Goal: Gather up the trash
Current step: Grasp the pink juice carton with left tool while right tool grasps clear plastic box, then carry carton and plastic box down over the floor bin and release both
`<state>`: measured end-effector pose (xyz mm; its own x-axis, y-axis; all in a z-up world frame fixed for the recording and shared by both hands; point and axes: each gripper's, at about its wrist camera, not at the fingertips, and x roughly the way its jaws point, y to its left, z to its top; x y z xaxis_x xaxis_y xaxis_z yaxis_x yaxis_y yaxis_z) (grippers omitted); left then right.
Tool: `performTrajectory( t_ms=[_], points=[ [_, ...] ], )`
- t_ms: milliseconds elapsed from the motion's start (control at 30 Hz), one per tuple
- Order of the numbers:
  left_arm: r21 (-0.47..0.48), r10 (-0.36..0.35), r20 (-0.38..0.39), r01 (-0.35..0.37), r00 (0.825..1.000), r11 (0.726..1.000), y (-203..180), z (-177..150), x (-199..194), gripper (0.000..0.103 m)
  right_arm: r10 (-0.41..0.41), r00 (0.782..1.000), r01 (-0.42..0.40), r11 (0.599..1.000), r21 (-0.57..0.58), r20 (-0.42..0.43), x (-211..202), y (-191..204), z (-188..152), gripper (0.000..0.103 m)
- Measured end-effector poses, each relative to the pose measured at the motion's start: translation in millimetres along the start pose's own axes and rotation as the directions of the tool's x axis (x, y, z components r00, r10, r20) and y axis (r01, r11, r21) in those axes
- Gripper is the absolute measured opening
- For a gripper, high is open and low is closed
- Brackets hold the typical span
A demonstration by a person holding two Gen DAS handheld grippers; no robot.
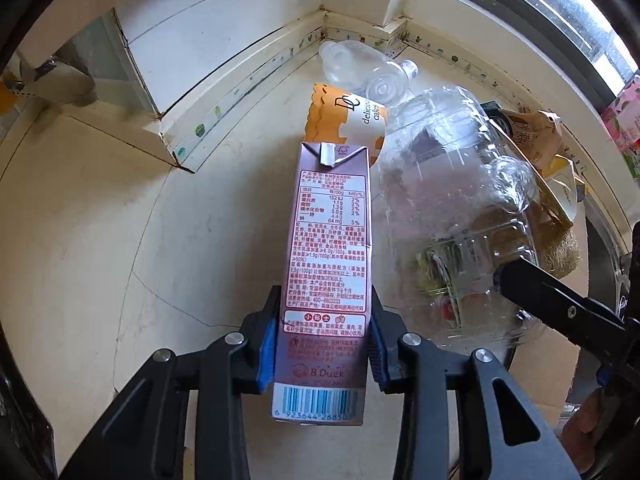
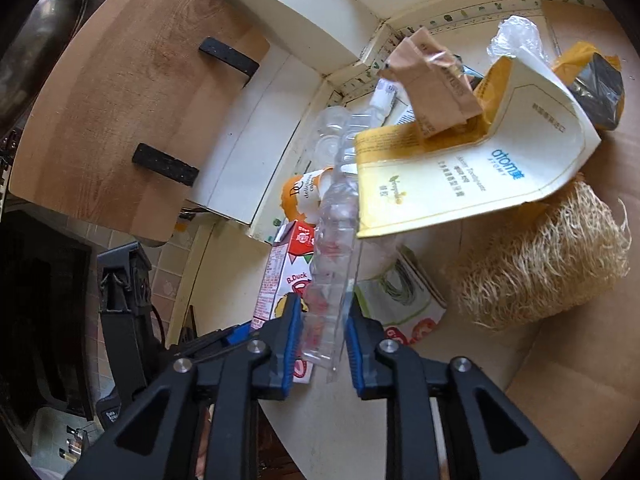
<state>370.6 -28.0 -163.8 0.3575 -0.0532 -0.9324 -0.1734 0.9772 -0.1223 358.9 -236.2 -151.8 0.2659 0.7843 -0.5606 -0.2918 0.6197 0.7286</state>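
Observation:
My left gripper (image 1: 323, 344) is shut on a pink B.Duck drink carton (image 1: 326, 264), held upright above the pale counter. The carton also shows in the right wrist view (image 2: 282, 280). My right gripper (image 2: 320, 332) is shut on the edge of a clear plastic clamshell container (image 2: 334, 248), which looks large and see-through in the left wrist view (image 1: 452, 208), right of the carton. The right gripper's finger (image 1: 560, 304) reaches in from the right there. Beyond lie an orange-and-white cake wrapper (image 1: 348, 120) and a crushed clear bottle (image 1: 360, 66).
A cream and yellow paper bag (image 2: 472, 168), a brown paper packet (image 2: 436, 84), a straw-like fibre bundle (image 2: 540, 264) and a printed box (image 2: 400, 300) lie on brown cardboard (image 2: 560, 360). A wooden board (image 2: 120, 120) leans at the left. Wall corner and window sill (image 1: 400, 20) stand behind.

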Motion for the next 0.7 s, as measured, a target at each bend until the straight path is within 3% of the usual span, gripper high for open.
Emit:
performTrajectory(
  t_ms=[167, 467, 700],
  points=[
    [0.006, 0.011, 0.025, -0.012, 1.000, 1.000, -2.4, -3.4, -9.7, 0.035, 0.047, 0.999, -0.047, 0.997, -0.060, 0.007, -2.1, 19.3, -4.8, 0.012],
    [0.007, 0.012, 0.112, -0.013, 0.994, 1.000, 12.2, -29.2, -61.3, 0.034, 0.088, 0.995, -0.083, 0.990, -0.112, 0.037, -6.8, 50.8, -15.8, 0.012],
    [0.044, -0.043, 0.177, 0.036, 0.983, 0.998, 26.5, -63.7, -118.7, 0.034, 0.080, 0.994, -0.065, 0.983, -0.171, 0.079, -37.8, 84.9, -51.1, 0.012]
  ],
)
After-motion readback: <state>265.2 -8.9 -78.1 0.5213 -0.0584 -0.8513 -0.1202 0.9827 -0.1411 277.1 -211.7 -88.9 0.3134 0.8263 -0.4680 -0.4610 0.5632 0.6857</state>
